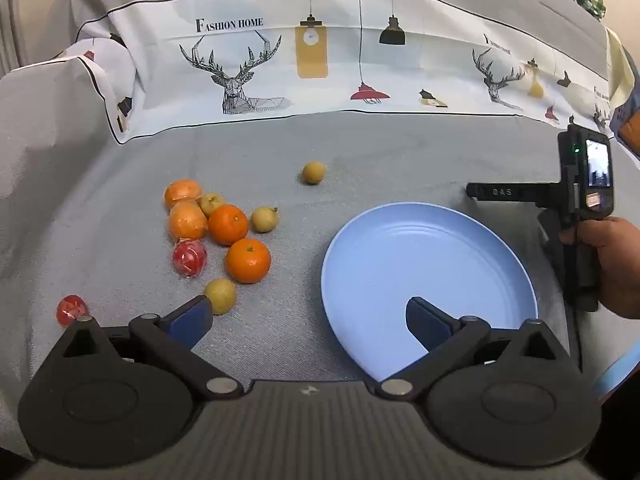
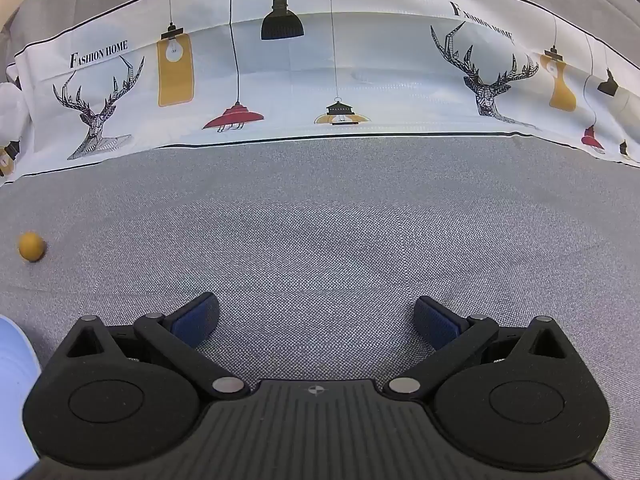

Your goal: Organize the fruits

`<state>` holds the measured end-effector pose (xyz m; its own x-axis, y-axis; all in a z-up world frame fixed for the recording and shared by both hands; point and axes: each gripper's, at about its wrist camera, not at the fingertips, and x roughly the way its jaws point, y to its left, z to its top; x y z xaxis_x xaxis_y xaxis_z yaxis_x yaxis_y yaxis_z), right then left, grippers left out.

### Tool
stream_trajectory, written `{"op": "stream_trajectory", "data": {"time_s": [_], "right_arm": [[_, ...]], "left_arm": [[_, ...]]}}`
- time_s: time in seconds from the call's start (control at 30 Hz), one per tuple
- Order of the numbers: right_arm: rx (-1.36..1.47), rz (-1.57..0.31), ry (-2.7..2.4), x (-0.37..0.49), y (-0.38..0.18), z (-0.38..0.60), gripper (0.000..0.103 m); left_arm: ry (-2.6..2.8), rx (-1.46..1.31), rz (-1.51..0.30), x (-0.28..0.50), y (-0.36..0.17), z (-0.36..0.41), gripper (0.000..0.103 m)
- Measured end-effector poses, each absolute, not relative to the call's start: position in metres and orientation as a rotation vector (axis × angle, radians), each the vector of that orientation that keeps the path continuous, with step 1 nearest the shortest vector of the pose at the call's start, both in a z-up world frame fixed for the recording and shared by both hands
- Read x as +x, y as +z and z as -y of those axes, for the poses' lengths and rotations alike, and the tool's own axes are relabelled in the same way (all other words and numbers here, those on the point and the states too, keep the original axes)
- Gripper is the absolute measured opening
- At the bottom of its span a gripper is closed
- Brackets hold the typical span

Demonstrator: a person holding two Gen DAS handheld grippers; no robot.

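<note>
In the left wrist view a cluster of fruit lies on the grey cloth at left: several oranges (image 1: pixel 248 260), small yellow-green fruits (image 1: pixel 220 296) and two red wrapped fruits (image 1: pixel 189 258). One yellow fruit (image 1: pixel 313 172) lies apart, further back; it also shows in the right wrist view (image 2: pixel 31 246). An empty light blue plate (image 1: pixel 428 272) sits to the right of the cluster. My left gripper (image 1: pixel 308 316) is open and empty, between the fruit and the plate. My right gripper (image 2: pixel 316 316) is open and empty over bare cloth; it shows hand-held at right in the left wrist view (image 1: pixel 472 192).
A white cloth printed with deer and lamps (image 1: pixel 280 52) hangs over the backrest behind the grey surface (image 2: pixel 320 232). The plate's edge (image 2: pixel 12 356) shows at the far left of the right wrist view.
</note>
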<state>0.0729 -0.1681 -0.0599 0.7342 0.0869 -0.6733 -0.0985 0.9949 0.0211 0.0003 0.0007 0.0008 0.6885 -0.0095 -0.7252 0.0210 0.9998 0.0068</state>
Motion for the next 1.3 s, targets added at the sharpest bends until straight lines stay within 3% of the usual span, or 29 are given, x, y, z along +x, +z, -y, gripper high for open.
{"op": "stream_trajectory", "data": {"time_s": [0.13, 0.33, 0.5, 0.73, 0.97, 1.3], "right_arm": [[-0.026, -0.773, 0.023, 0.059, -0.062, 0.210, 0.102], [-0.008, -0.472, -0.210, -0.011, 0.005, 0.214, 0.102], [0.108, -0.430, -0.132, -0.089, 0.043, 0.188, 0.103], [0.158, -0.605, -0.002, -0.155, 0.006, 0.135, 0.103], [-0.004, -0.695, 0.030, -0.139, -0.005, 0.108, 0.102], [-0.055, -0.766, 0.046, -0.127, -0.028, 0.097, 0.096]], "left_arm": [[-0.015, 0.000, -0.793, 0.001, 0.003, -0.002, 0.103], [-0.012, 0.016, -0.754, -0.011, 0.012, 0.007, 0.103], [-0.030, -0.003, -0.741, -0.010, 0.024, -0.003, 0.103], [0.008, -0.040, -0.735, -0.012, 0.024, -0.009, 0.103], [0.032, -0.113, -0.754, -0.004, 0.013, -0.019, 0.100], [-0.014, -0.048, -0.794, -0.002, 0.007, -0.006, 0.088]]}}
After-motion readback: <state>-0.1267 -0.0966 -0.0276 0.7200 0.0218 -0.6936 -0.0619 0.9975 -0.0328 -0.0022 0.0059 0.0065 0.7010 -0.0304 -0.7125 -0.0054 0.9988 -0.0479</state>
